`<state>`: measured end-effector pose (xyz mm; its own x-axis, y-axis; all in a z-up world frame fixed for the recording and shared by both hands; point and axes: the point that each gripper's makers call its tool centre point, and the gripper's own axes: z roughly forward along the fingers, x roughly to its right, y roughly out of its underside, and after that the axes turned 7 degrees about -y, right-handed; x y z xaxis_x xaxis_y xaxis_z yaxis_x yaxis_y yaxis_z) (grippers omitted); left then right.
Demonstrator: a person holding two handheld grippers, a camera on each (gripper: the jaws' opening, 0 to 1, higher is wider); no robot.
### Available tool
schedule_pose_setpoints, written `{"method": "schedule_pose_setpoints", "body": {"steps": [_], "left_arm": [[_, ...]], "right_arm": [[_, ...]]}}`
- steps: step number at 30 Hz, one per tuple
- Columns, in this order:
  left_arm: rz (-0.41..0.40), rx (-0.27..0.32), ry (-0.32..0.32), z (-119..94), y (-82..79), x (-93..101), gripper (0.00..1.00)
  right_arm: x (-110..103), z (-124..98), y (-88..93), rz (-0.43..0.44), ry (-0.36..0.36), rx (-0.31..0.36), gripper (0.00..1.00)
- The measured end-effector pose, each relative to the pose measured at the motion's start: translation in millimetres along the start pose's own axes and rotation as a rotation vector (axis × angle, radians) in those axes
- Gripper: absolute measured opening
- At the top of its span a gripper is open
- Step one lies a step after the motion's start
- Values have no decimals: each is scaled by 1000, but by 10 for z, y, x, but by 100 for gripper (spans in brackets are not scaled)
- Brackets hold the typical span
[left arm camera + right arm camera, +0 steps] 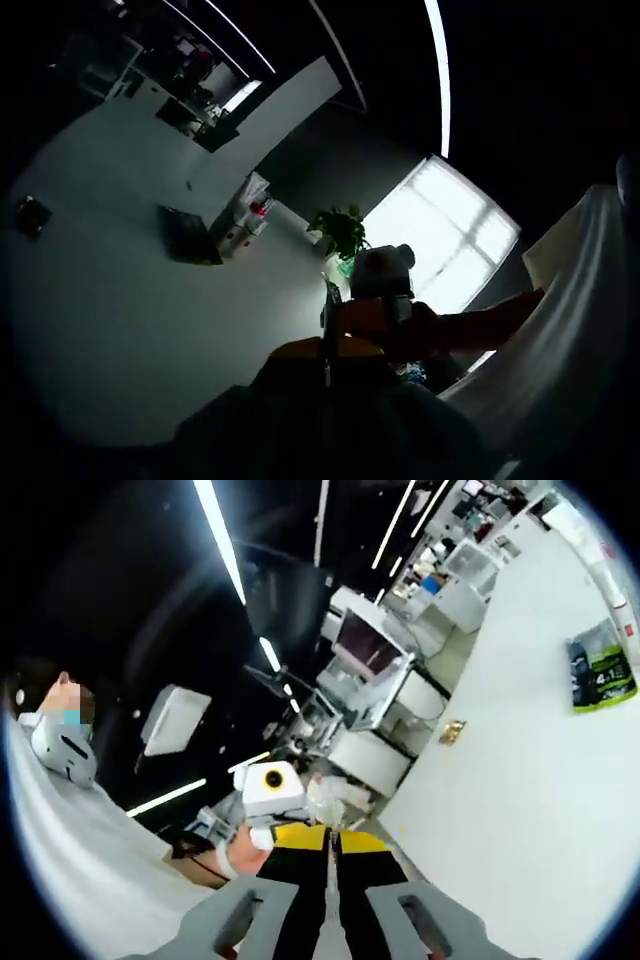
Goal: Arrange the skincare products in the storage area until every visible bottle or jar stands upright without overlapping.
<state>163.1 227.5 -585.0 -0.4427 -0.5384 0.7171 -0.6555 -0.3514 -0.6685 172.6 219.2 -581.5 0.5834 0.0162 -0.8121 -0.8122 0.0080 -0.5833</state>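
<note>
Left gripper view
Left gripper (327,348): one, its jaws in deep shadow; I cannot tell whether they are spread or closed.
Potted plant (340,230): one, beside one bright window (450,235).
White sleeve (580,330): one, at the right edge.

Right gripper view
Right gripper (330,832): one, its two jaws pressed together, nothing between them.
Green-and-black packet (602,673): one, flat against the white wall (520,780).
Skincare products: I cannot tell their location from either view.
</note>
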Motion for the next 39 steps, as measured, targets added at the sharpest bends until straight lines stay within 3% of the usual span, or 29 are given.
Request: {"method": "schedule_pose_setpoints", "body": {"steps": [3, 6, 7, 9, 11, 12, 16, 20, 22, 24, 26, 28, 29, 30, 36, 39], "left_arm": [[-16, -1, -32, 12, 6, -51, 0], [-36, -4, -49, 31, 0, -112, 0], [-56, 0, -56, 40, -11, -142, 0], [-75, 1, -69, 64, -13, -203, 0], [-93, -11, -78, 89, 2, -256, 0], [-94, -11, -80, 93, 2, -265, 0], [-104, -15, -94, 127, 5, -324, 0], [-126, -11, -110, 149, -17, -407, 0], [-134, -18, -119, 158, -26, -443, 0], [-135, -26, -127, 163, -37, -468, 0], [-139, -36, -139, 167, -43, -498, 0], [-142, -48, -154, 166, -55, -537, 0], [-144, -54, -158, 170, -67, -561, 0], [-149, -58, -163, 174, -77, -580, 0], [-157, -80, -182, 265, -235, -717, 0], [-165, -87, -191, 337, -316, -797, 0]], "right_arm": [[37, -65, -41, -5, 32, 37, 17], [85, -183, -35, -24, 81, 55, 20], [133, -248, -12, -50, 119, 45, 21], [236, -351, 4, -108, 221, 40, 31], [364, -441, 151, -209, 344, -73, 48], [378, -447, 179, -224, 359, -92, 53], [562, -551, 426, -374, 489, -268, 52], [730, -564, 751, -439, 554, -425, 63], [828, -589, 871, -502, 598, -488, 59], [966, -619, 981, -520, 642, -510, 52], [1102, -754, 1143, -382, 744, -561, 48], [1220, -849, 1057, -524, 803, -638, 50], [1245, -853, 1023, -543, 812, -632, 52], [1243, -811, 1014, -518, 796, -577, 52], [1297, -858, 1081, -549, 825, -632, 54], [1344, -894, 1069, -527, 845, -622, 58]]}}
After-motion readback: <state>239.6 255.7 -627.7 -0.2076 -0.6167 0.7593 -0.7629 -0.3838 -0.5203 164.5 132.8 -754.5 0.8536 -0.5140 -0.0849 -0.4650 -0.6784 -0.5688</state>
